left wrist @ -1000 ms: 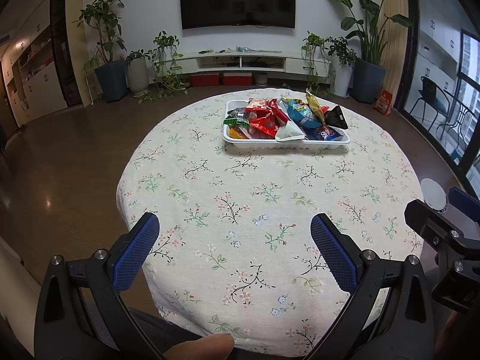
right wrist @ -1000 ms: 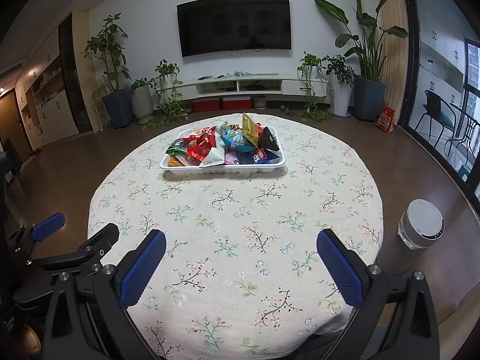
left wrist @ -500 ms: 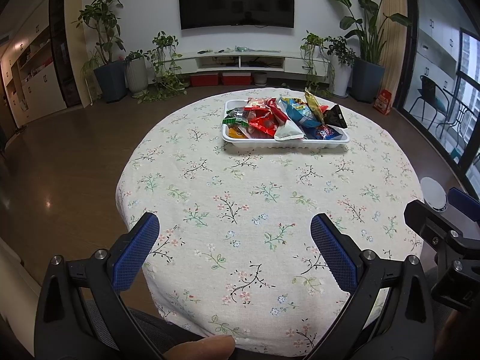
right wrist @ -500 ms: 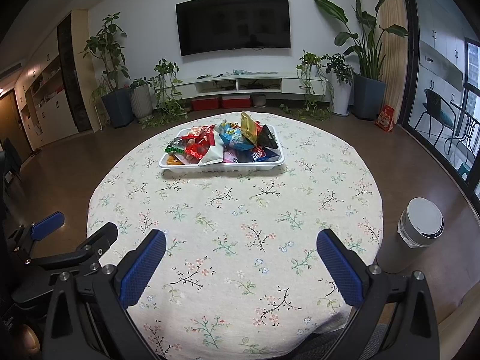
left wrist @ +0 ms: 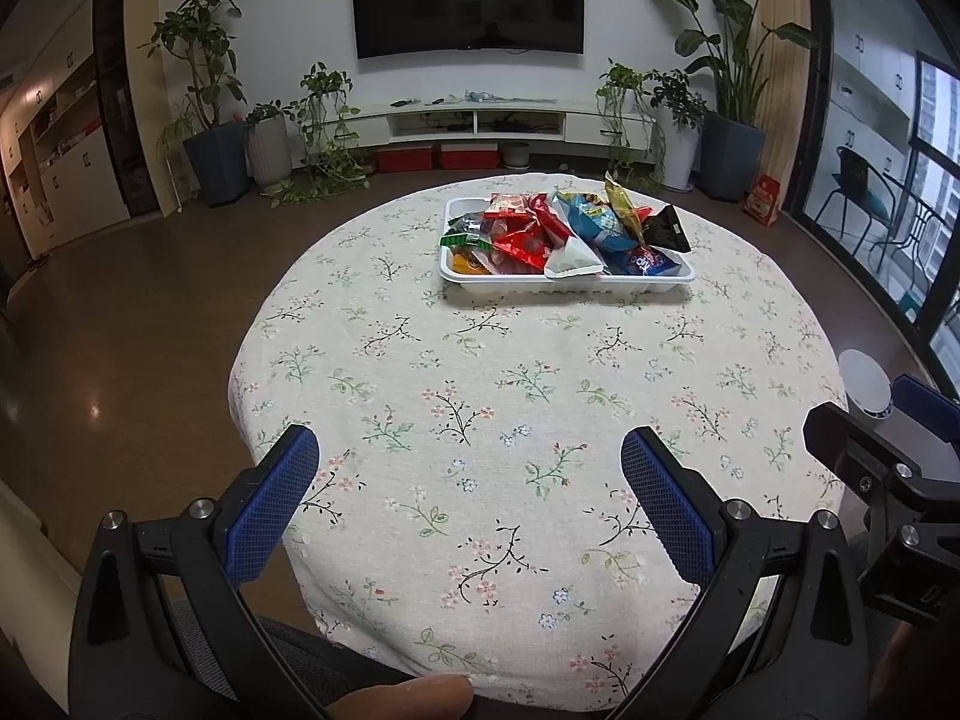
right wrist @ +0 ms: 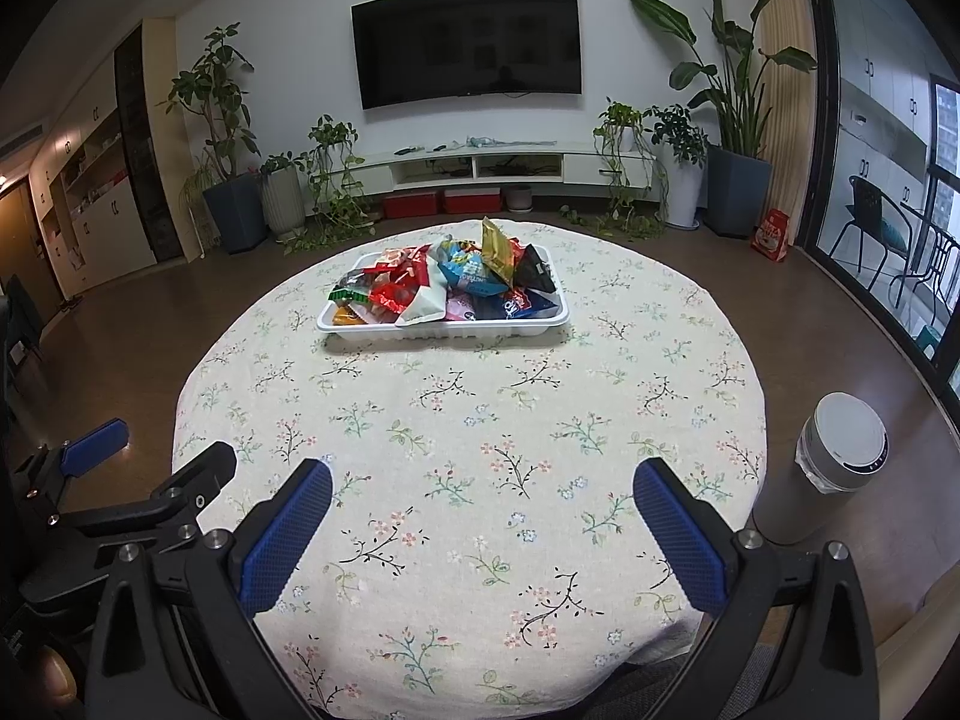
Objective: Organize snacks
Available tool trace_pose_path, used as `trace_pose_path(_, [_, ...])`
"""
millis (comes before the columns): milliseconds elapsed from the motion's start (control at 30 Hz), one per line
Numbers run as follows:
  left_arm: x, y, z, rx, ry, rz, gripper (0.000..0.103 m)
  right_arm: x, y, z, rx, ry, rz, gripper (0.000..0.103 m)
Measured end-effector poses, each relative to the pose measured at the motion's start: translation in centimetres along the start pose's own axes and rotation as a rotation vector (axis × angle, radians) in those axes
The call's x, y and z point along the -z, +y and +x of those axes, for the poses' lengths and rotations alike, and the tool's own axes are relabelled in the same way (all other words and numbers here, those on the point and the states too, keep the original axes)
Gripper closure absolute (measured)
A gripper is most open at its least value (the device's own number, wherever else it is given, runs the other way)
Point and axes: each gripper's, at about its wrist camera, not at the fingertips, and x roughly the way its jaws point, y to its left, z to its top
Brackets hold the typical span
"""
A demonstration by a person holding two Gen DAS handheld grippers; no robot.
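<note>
A white tray [left wrist: 570,286] heaped with snack packets [left wrist: 570,231] in red, blue, gold, black and white sits at the far side of a round table with a floral cloth [left wrist: 510,396]. It also shows in the right wrist view [right wrist: 444,330] with its packets [right wrist: 456,282]. My left gripper [left wrist: 471,483] is open and empty over the table's near edge, far from the tray. My right gripper [right wrist: 483,516] is open and empty, also at the near edge. Each gripper shows at the side of the other's view.
A white round bin [right wrist: 843,453] stands on the floor to the right of the table. Potted plants [right wrist: 240,180], a TV [right wrist: 468,45] and a low white cabinet [right wrist: 480,165] line the far wall. Glass doors are on the right.
Both grippers have drifted slightly forward toward the table; the tray looks marginally nearer. Both stay open and empty.
</note>
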Motion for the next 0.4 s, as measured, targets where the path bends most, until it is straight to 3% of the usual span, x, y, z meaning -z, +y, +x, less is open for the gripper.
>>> trace_pose_path(200, [-0.04, 0.43, 0.24, 0.027, 0.009, -0.017, 0.000, -0.05, -0.03, -0.02, 0.000, 0.001, 0.001, 0.000])
trace_pose_path(300, [-0.13, 0.35, 0.27, -0.005, -0.003, 0.002, 0.000, 0.19, -0.15, -0.04, 0.000, 0.004, 0.003, 0.000])
trace_pose_path(400, [-0.31, 0.49, 0.47, 0.008, 0.005, 0.002, 0.000, 0.28, -0.20, -0.12, -0.001, 0.005, 0.005, 0.000])
